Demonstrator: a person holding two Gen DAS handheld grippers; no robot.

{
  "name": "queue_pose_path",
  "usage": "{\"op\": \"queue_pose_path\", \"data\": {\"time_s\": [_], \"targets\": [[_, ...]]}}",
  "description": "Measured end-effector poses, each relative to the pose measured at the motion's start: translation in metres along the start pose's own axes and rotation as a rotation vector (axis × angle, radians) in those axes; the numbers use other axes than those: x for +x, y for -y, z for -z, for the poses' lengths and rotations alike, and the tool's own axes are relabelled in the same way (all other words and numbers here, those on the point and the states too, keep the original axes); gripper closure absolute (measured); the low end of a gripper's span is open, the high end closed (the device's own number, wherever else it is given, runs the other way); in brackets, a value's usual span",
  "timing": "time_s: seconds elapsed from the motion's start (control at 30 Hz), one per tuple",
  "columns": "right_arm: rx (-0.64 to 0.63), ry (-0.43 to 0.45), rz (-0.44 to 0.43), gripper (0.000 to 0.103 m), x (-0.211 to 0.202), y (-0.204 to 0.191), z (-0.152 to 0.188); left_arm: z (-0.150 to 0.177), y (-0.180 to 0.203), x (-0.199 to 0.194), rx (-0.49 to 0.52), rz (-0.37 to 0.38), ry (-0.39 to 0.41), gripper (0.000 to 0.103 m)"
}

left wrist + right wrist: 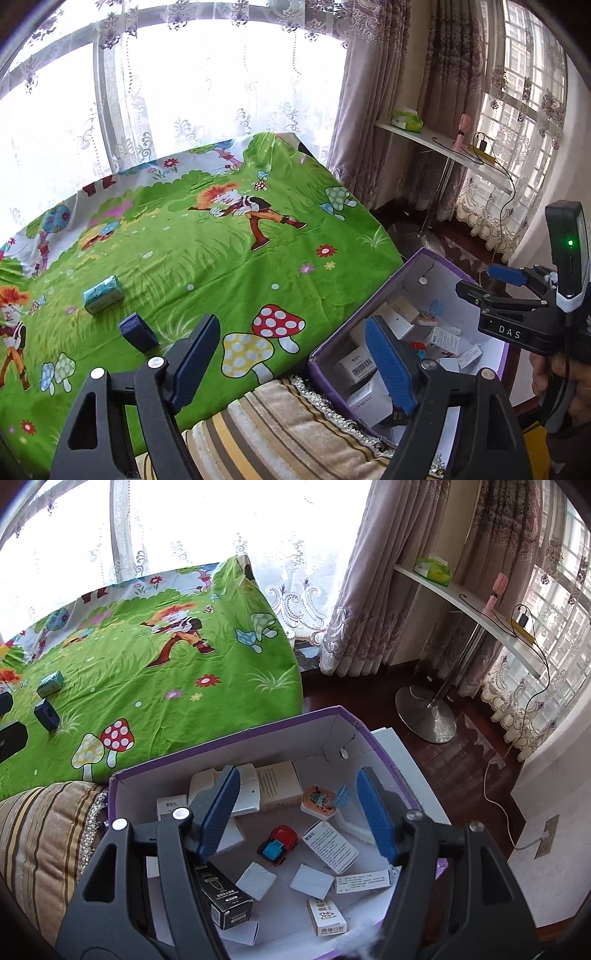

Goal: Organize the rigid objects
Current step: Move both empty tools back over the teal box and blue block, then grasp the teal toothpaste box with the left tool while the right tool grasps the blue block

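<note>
Both tongs, left gripper [291,363] and right gripper [299,812], spread, empty; purple box [221,738] under right. I judge: next fetch teal box [103,295], left, ahead.

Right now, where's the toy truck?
In the right wrist view the toy truck lies mid-floor in the purple box, between the open right gripper fingers, left of a white carton.

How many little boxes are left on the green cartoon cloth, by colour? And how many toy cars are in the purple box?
teal box: 1
dark blue box: 1
red toy car: 1
Total: 3
</note>
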State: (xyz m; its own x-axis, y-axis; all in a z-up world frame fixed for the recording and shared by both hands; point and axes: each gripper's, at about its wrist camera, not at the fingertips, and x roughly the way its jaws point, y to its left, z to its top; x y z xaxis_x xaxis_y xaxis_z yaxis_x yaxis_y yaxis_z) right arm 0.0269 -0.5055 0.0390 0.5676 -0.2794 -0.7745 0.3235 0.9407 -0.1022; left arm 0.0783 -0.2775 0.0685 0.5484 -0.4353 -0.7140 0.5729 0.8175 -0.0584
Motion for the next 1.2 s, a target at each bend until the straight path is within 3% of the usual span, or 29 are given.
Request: {"op": "queue_pose_path", "data": {"time_s": [0.2,0.67,1.2], "targets": [[-0.079,0.013,-0.041,0.034,-0.004,-0.041,-0.012,0.010,-0.054,-0.004,-0.091,-0.038,-0.024,0.021],[-0.255,0.009,-0.243,0.034,-0.001,-0.155,-0.037,0.031,-0.170,0.006,-0.306,-0.165,-0.118,0.021],[-0.396,-0.051,-0.393,0.034,0.024,-0.269,-0.054,0.015,-0.247,0.041,-0.477,-0.144,-0.144,0.021]]}}
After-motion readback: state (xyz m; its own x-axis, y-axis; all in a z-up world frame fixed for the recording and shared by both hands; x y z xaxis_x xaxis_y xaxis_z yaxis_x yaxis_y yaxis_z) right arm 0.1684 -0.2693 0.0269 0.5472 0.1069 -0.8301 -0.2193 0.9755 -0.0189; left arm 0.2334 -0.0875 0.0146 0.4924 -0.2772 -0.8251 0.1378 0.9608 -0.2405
